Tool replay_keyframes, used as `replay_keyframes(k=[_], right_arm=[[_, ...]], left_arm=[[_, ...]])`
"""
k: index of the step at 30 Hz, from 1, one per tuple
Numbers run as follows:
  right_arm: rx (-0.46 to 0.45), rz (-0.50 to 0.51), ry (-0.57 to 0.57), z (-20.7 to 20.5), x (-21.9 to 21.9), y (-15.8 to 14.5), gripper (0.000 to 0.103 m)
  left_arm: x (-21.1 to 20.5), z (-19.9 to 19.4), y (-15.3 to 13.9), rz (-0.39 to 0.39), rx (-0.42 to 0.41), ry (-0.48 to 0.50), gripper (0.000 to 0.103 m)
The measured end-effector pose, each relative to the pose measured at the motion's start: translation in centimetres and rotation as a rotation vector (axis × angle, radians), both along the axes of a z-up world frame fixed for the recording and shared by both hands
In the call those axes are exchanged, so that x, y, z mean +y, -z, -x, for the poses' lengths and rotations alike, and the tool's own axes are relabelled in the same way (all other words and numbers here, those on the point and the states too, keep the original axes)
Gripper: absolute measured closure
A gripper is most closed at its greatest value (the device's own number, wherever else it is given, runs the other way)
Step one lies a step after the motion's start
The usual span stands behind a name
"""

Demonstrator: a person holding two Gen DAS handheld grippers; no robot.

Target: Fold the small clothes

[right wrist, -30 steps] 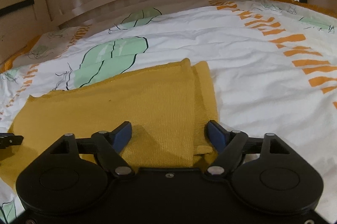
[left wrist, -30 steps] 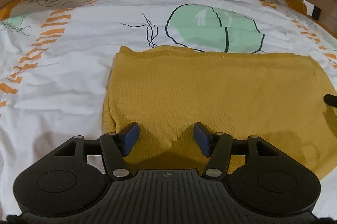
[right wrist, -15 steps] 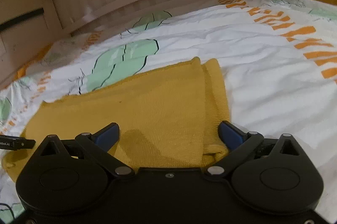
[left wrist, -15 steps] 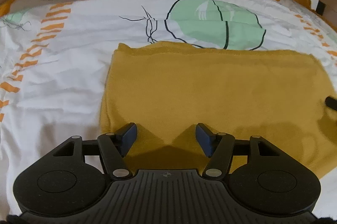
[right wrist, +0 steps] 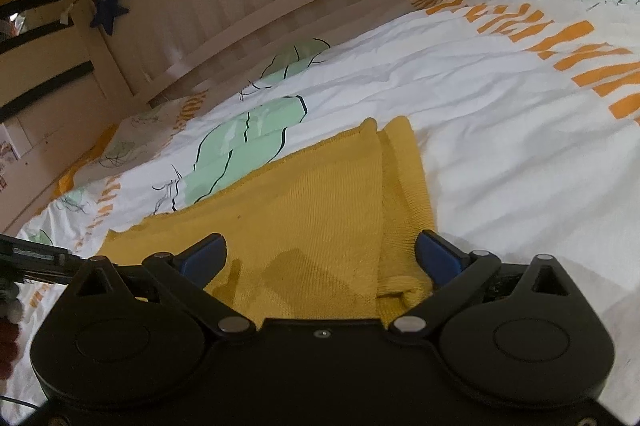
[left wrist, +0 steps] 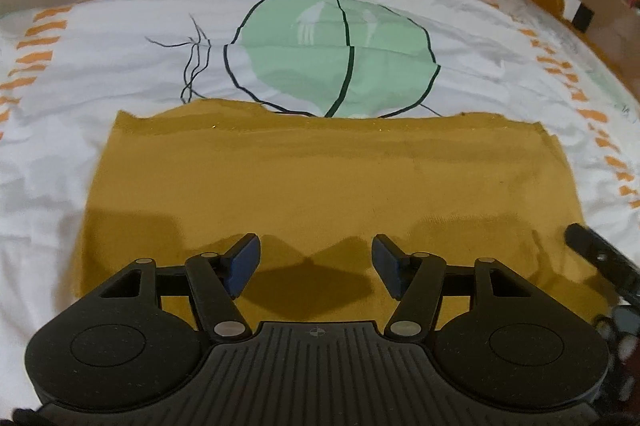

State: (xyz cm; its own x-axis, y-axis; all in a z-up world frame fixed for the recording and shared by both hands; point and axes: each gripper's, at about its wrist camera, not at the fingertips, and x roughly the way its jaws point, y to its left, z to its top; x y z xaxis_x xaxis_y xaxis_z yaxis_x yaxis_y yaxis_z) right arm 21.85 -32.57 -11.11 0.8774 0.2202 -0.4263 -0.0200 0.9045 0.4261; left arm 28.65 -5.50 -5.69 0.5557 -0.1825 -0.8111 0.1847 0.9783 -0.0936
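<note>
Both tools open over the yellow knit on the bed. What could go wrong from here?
1. The right tool straddles the layered side edge of the yellow knit; it may pinch only one layer.
2. The left tool sits mid-hem, so the corners may sag when lifted.
3. Either may snag the bedsheet.

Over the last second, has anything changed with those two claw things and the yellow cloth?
The right gripper spread its jaws wider, now straddling the folded right edge of the yellow garment. The left gripper moved farther over the cloth, open as before. Neither took hold of anything. The garment stayed flat on the bedsheet.
</note>
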Motion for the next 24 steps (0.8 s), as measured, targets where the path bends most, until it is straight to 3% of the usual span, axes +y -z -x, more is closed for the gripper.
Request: replay_keyframes(k=[11, 17, 24], right_arm=[[-0.025, -0.080, -0.007, 0.3, -1.0, 0.2, 0.001], [-0.030, -0.132, -0.011, 0.3, -1.6, 0.3, 0.001], [0.025, -0.183, -0.033, 0.1, -2.6, -0.9, 0.000]], left_arm=[[-1.0, -1.1, 1.9, -0.027, 0.080, -0.013, 0.041], [-1.7, -1.2, 2.2, -0.068, 0.083, -0.012, 0.037], [-1.4, -2.0, 2.1, -0.048, 0.119, -0.015, 0.036]])
